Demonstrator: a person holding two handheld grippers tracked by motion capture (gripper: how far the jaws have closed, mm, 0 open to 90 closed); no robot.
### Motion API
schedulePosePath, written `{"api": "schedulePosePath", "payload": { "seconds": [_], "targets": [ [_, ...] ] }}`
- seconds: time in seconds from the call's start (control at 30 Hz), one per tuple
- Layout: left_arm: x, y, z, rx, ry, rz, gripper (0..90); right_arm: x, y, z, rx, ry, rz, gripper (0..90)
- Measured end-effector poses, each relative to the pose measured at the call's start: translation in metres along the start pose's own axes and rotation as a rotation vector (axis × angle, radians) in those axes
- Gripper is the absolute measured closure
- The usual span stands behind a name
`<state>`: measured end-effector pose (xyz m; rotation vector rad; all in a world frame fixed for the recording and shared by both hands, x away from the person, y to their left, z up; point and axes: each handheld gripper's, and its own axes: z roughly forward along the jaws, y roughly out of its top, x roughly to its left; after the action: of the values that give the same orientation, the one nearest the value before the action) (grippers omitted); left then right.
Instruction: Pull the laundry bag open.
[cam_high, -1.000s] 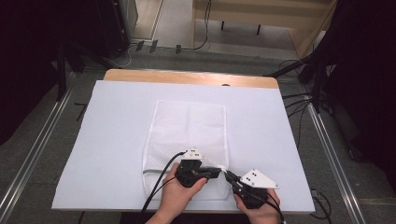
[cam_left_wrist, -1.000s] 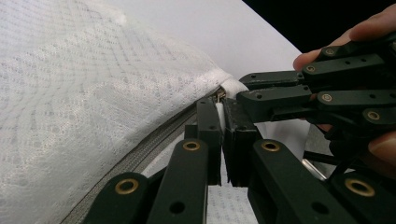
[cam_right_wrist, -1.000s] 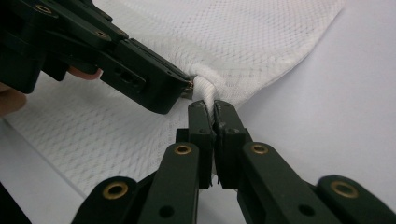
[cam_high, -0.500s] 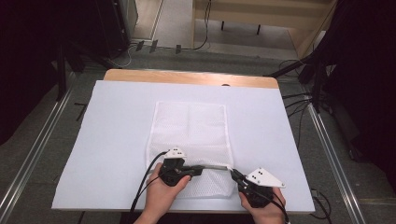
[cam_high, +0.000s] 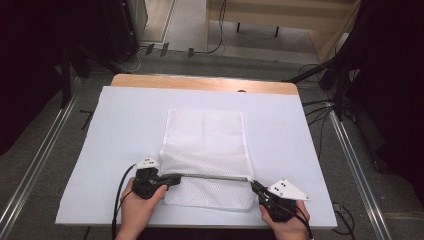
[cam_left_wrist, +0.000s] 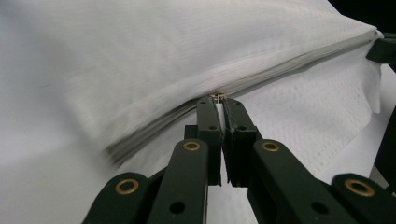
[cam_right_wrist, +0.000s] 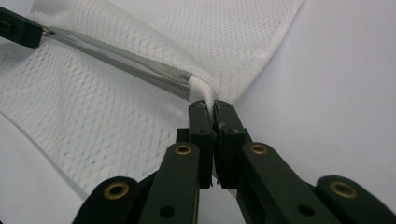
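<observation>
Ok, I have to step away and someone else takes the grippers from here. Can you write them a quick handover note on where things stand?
Left gripper: shut on the zipper pull at the left end of the zipper.
Right gripper: shut on the mesh bag's right corner by the zipper end, holding it taut.
The bag lies flat on the white sheet, its zipper edge nearest the person.
Done: both grips are set and the zipper line is stretched straight between them.
Left: whether the zipper is open or closed cannot be told; keep tension while deciding.
</observation>
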<state>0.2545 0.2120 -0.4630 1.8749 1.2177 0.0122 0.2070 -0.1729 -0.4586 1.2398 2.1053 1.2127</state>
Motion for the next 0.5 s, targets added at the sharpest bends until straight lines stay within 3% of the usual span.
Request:
{"api": "schedulePosePath", "payload": {
  "seconds": [0.27, 0.5],
  "targets": [
    [0.026, -0.008, -0.026, -0.038, 0.051, -0.055, 87.9, -0.002, 0.002, -0.002, -0.012, -0.016, -0.009, 89.1],
    [0.032, -0.011, -0.027, -0.017, 0.054, -0.059, 87.4, -0.001, 0.003, -0.003, -0.014, -0.008, -0.015, 89.1]
  ]
}}
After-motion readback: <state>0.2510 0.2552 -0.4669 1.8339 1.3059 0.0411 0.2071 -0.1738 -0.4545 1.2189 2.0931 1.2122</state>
